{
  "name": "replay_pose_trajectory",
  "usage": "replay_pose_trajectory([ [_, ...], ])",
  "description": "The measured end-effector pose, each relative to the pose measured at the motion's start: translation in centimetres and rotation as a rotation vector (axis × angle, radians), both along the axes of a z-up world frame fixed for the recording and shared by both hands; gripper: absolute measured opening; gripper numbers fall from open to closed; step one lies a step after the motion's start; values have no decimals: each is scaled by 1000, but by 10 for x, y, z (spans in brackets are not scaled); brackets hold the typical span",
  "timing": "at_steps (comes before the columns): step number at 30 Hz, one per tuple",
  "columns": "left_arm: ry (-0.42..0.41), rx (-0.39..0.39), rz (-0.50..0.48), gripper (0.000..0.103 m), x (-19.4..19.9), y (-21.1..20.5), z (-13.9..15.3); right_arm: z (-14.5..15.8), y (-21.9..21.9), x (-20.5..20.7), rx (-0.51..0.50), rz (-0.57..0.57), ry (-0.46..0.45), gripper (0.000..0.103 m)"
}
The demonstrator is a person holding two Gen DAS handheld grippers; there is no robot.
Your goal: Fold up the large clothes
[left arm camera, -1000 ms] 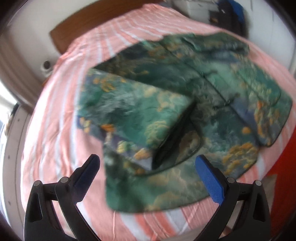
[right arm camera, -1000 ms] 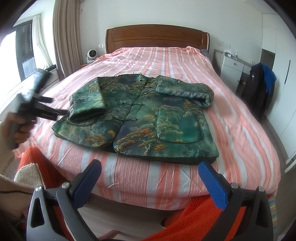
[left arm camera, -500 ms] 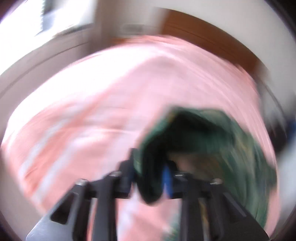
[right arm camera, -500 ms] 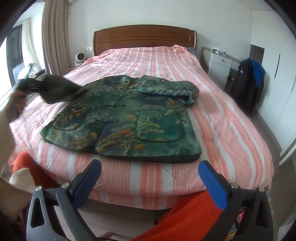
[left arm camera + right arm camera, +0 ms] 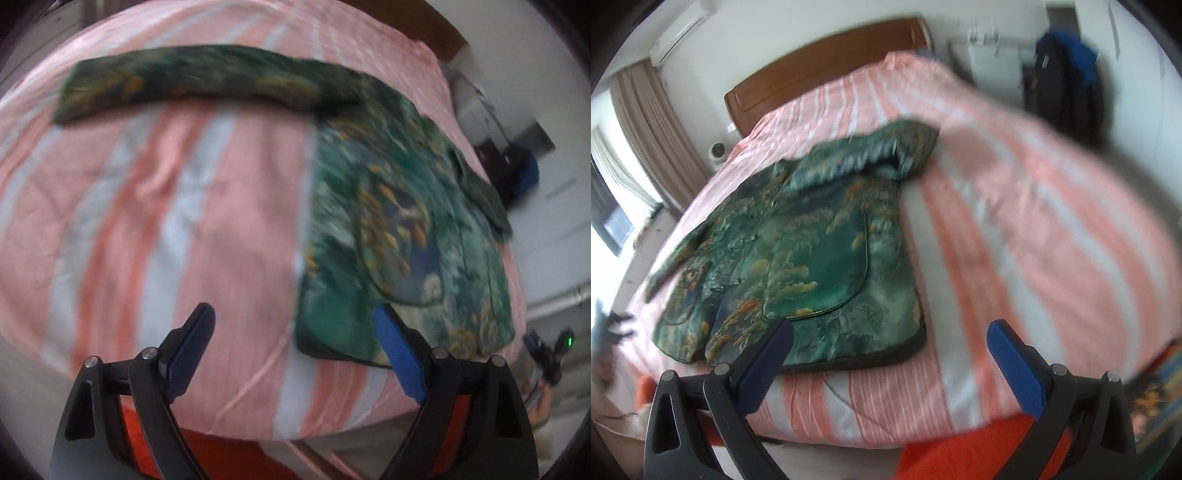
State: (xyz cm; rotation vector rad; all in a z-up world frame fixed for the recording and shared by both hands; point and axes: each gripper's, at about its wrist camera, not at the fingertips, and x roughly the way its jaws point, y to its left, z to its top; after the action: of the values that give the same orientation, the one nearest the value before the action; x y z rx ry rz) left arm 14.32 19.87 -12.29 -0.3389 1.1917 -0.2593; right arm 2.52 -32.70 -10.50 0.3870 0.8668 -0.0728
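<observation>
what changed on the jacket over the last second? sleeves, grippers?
The left hand-held gripper took the folded-in sleeve, swung it out and let go; it now lies straight across the striped bedspread, and the jaws are opening with nothing between them. The right hand-held gripper stayed open and empty. The other sleeve remains folded over the jacket.

A home bedroom: striped bed, wooden headboard, curtains, hanging coat.
</observation>
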Motion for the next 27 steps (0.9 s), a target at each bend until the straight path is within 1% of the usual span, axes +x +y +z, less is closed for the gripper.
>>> replay_pose_trajectory([
  [1,7,15,-36,89,9,-15,-8,-13,-6,13,59,17,31,103],
  [2,13,30,-49,89,16,-25,-14,-21,-8,18,84,25,49,103],
  [4,35,38,-30,89,36,-25,-29,-41,-12,32,138,23,102,103],
  [6,41,31,3,89,42,-21,-33,-50,-11,37,168,48,125,103],
  [7,40,22,9,88,43,-22,-33,-53,-8,38,179,62,132,103],
  [8,35,18,6,84,44,-21,-32,-57,-3,40,192,82,141,103],
  [9,33,13,-13,65,44,-24,-32,-59,0,40,189,89,147,103],
  [10,41,8,-40,39,45,-30,-33,-62,3,41,174,84,157,103],
  [11,44,30,-56,32,43,-35,-33,-63,3,42,165,80,159,103],
  [12,28,55,-66,23,39,-39,-30,-65,4,43,155,74,158,102],
  [13,17,64,-73,15,38,-42,-29,-66,6,44,142,64,153,97],
  [14,12,65,-68,15,36,-43,-27,-66,7,45,122,55,152,82],
  [15,9,64,-56,13,34,-42,-25,-65,7,45,111,53,150,73],
  [16,4,59,-47,11,32,-42,-22,-64,8,47,101,51,148,60],
  [17,0,57,-41,11,29,-41,-20,-62,9,47,89,44,145,44],
  [18,-3,54,-36,11,26,-43,-18,-59,10,45,78,36,140,34],
  [19,-6,51,-35,11,22,-43,-16,-56,9,43,78,31,133,21],
  [20,-9,53,-37,11,17,-44,-12,-52,10,39,84,27,120,18],
  [22,-14,62,-47,11,16,-51,-9,-45,14,37,53,27,112,16],
  [24,-16,78,-62,11,12,-57,-7,-37,21,38,8,38,106,15],
  [27,-4,82,-75,11,6,-59,-9,-32,23,38,-12,39,110,15],
])
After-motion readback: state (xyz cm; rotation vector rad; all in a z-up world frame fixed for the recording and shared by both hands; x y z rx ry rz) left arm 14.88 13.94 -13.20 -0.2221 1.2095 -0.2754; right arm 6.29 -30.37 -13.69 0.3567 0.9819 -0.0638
